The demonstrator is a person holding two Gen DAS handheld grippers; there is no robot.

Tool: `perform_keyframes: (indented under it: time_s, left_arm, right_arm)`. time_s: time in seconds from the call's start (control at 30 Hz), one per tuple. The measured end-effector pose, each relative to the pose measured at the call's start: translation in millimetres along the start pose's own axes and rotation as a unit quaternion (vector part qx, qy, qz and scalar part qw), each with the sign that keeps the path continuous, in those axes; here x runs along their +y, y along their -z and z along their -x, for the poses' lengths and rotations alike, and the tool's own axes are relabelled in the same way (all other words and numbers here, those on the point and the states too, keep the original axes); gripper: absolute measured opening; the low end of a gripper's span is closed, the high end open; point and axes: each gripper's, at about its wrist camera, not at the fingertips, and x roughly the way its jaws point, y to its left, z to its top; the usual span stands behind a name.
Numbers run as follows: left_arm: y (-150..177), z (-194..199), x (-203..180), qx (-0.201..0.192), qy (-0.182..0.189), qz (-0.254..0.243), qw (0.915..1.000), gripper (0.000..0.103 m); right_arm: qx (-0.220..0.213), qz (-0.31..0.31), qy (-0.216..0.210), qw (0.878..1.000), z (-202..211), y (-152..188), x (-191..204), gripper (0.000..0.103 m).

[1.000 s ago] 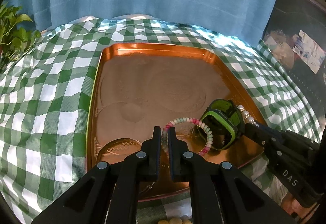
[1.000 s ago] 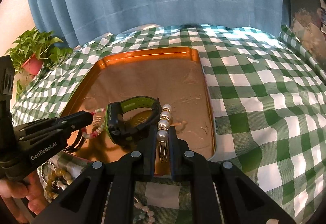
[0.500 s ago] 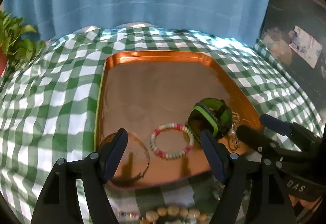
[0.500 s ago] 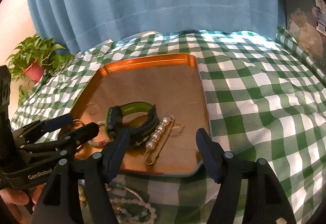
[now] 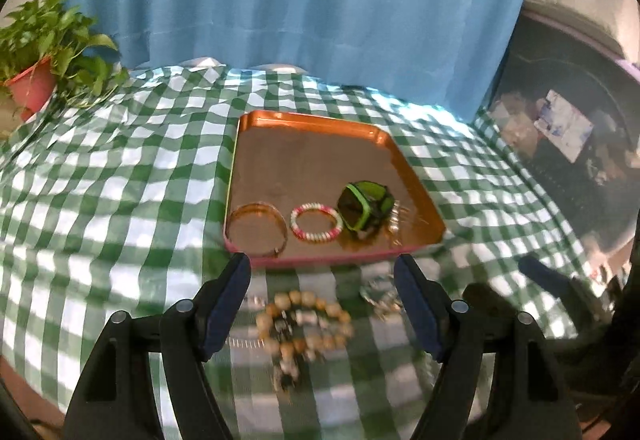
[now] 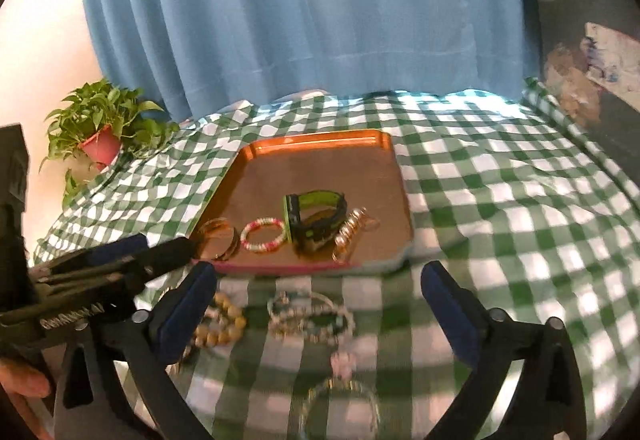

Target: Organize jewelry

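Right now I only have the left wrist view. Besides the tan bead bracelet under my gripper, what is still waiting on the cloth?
Observer: A pale ring, apparently a clear bangle, lies on the checked cloth, nearer than anything you can see.
Operator: Is the right gripper carrying something?
Observer: No. The right gripper is open; its jaws have just been opening, with nothing held between them.
Operator: What is that blur beside the watch?
Observer: A pearl hair clip, lying flat on the tray to the right of the watch.
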Motion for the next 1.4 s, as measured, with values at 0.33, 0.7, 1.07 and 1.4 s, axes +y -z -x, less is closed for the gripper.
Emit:
perform_keyframes:
  time_s: [0.33,0.7,1.07,1.4]
  left_arm:
    - [35.0,83.6,-31.1,-0.016,0.004,-0.035,0.9992,0.079]
    - [59.4,193.6,-73.5,-0.057,-0.029,-0.077,0.9950,0.094]
    - [90.9,267.7,-94.6,-0.134,-0.050,-0.087,0.9859,0.103]
    - [89.0,243.7,-83.9,-0.069,0.017,-0.089,0.9934,0.103]
  right_arm:
    - [-0.002,0.053,0.014,0.999,72.6,34.6,28.1,0.103]
    - [-0.062,0.090,0.016,0.994,176.5,45.6,65.9,0.103]
    - [-0.100,0.092,-0.024,0.990,240.6,53.5,78.0,0.103]
    - [-0.089,0.091,-0.021,0.992,237.3,64.1,82.1,0.103]
